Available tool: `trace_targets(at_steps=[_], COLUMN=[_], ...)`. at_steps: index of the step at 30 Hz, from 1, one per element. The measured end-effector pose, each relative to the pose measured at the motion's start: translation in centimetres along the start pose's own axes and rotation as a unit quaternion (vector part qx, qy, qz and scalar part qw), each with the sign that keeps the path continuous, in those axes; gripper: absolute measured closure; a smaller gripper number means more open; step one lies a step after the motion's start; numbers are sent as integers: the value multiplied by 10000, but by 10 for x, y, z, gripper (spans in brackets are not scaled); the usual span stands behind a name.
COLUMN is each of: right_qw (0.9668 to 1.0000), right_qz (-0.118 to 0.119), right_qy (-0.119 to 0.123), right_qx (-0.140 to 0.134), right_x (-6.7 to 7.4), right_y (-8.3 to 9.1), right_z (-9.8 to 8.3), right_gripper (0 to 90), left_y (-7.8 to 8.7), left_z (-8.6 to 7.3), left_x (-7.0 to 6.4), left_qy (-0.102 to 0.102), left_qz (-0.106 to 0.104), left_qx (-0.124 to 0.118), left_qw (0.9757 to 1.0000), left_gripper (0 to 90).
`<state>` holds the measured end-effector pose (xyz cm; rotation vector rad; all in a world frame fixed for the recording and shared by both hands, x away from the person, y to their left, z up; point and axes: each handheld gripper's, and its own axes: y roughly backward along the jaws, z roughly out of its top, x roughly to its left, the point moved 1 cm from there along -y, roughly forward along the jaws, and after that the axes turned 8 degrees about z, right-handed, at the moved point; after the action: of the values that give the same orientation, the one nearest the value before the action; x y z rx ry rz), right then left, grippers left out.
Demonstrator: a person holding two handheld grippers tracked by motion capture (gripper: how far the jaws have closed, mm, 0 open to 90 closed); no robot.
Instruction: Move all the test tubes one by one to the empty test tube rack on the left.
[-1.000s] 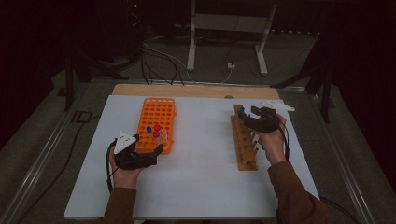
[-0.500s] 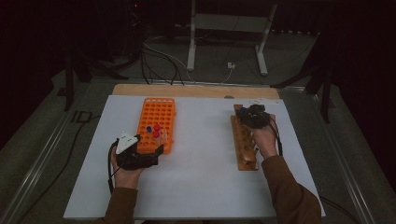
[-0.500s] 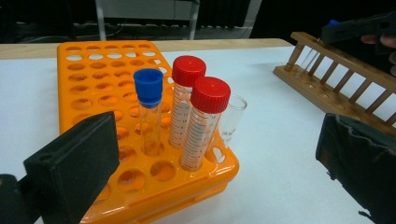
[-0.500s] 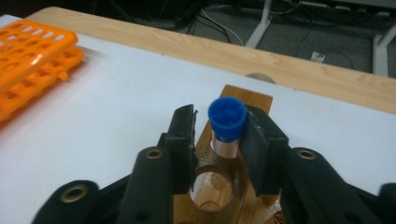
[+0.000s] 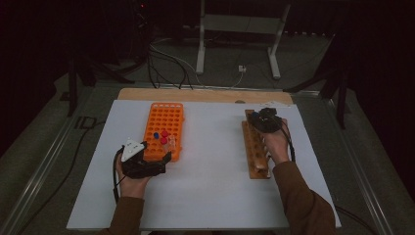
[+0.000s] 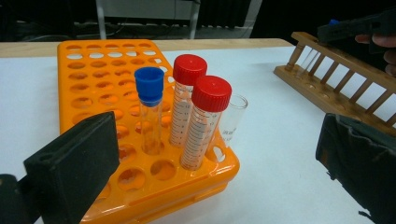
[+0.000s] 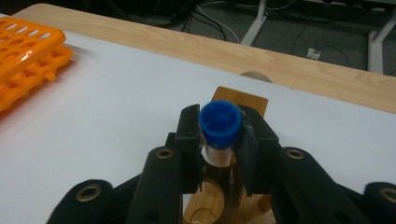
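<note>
In the high view, the right gripper point(image 5: 265, 120) sat over the far end of the wooden test-tube rack point(image 5: 256, 147) on the white table top point(image 5: 215, 186), while the left gripper point(image 5: 147, 164) rested near the near end of the orange tube rack point(image 5: 164, 129). Earlier frames being at hand, the right jaws had just been closing, and a tube sat between them.

In the left gripper view, the jaws stood wide apart with nothing between them. Ahead stood a blue-capped tube point(image 6: 150, 109), two red-capped tubes point(image 6: 198, 119) and an uncapped clear tube point(image 6: 231, 119), all upright in holes of the orange rack point(image 6: 88, 93). The wooden rack point(image 6: 336, 79) lay well apart at the right.

In the right gripper view, the right gripper point(image 7: 219, 140) was clamped on a blue-capped test tube point(image 7: 219, 128), the pads pressing just below the cap, with the tube's body still down in the wooden rack point(image 7: 240, 105).

The step in hand looked like lifting this tube out to carry it across. Done well, the pull should run straight up along the tube's axis (a tilt could bind the glass in its hole or tip the light rack), and sideways travel should wait until the bottom clears the top rail. The grip high by the cap looked sound, though a firm, steady squeeze would guard against slipping.
</note>
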<state>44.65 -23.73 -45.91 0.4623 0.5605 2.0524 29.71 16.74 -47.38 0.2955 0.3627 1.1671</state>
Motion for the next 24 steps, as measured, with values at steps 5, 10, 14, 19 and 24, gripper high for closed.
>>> trace_targets(at_steps=[5,10,14,19,24], right_qw=[9999,9999,9996,9986,9967], right_qz=[-75,-123,-150,-171,-143], right_qy=[77,30,58,120,114], right_qx=[27,-79,-217,-488,-787], right_x=[2,1,3,7,10], right_y=[-2,3,12,28,46], right_z=[1,2,6,15,26], right_gripper=[757,762,762,763,763], left_y=[0,0,0,1,1], left_z=[0,0,0,0,0], left_x=[0,1,1,0,0], left_qy=[3,9,11,-14,-10], left_qz=[4,8,12,34,34], left_qx=[3,1,-3,-12,-33], left_qw=[10000,10000,10000,10000,10000], left_gripper=[6,6,6,6,6])
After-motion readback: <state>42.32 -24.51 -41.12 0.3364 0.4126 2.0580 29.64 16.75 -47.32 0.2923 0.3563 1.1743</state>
